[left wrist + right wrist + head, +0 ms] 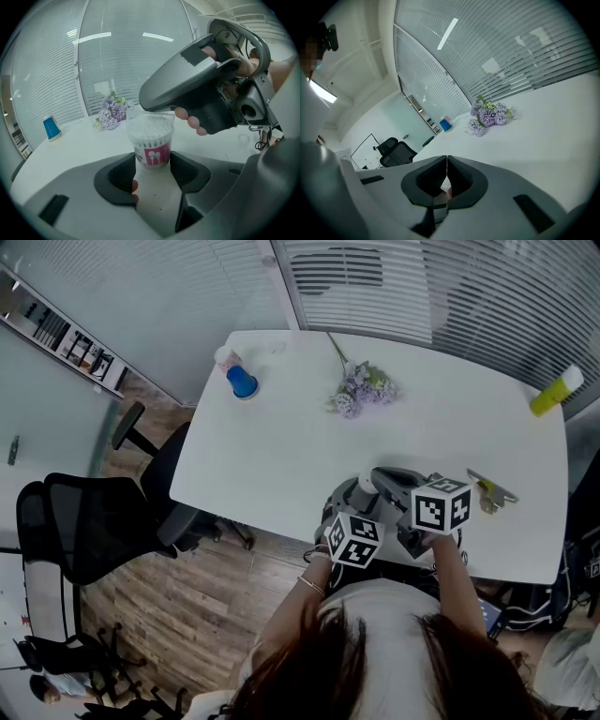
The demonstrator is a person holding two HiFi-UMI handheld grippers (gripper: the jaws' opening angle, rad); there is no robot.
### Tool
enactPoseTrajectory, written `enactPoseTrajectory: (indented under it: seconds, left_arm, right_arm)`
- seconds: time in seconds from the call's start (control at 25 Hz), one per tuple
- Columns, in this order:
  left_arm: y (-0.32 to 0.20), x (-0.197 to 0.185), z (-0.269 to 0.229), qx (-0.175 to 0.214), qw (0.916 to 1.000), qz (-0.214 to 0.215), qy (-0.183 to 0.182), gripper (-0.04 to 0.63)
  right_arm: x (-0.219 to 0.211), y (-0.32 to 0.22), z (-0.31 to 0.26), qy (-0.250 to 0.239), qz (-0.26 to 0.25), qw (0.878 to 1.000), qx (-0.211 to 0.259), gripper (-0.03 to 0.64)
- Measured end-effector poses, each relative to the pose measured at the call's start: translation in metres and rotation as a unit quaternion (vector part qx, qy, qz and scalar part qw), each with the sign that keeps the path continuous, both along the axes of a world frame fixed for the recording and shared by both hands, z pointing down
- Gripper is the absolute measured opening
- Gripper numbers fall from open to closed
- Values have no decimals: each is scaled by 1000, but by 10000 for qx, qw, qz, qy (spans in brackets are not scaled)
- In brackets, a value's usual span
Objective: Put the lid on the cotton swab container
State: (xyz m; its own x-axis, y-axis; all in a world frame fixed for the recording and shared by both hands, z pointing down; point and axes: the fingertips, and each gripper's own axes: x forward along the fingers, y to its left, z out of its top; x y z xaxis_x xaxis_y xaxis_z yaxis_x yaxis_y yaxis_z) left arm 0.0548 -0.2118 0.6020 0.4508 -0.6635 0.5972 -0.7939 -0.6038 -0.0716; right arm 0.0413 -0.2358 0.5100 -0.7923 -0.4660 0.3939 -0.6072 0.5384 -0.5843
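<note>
- Pinching the cotton swab container (151, 140) at its base, the left gripper (152, 164) is holding it between its fingers.
- Right gripper (447, 165) is hovering at the container's 12 o'clock, its fingers pressing together.

White bench (281, 446) has a blue cup (242, 382) in the far left corner, purple flowers (361, 390) mid-back, a yellow bottle (555, 392) far right, and a small metal piece (491, 489) near the front. Black office chair (94, 521) sits on the wood floor (187, 615).

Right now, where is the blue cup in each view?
Head view: blue cup at upper left, near the far corner of the table.
Left gripper view: blue cup at the far left edge.
Right gripper view: blue cup near the centre.
Shared landmark: purple flowers, right of it in every view.
</note>
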Motion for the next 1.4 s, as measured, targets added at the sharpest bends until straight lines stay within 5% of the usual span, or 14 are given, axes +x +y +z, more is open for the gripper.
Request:
enactPoseTrajectory:
  seconds: [0.64,1.4]
  left_arm:
    - [0,0,-1,16,10000,10,25,245]
    - [-1,-1,-1,16,10000,-9,52,245]
  right_arm:
    - [-8,7,2,204,-255,9995,-5,29]
    - [-18,11,12,1140,-723,9907,185,28]
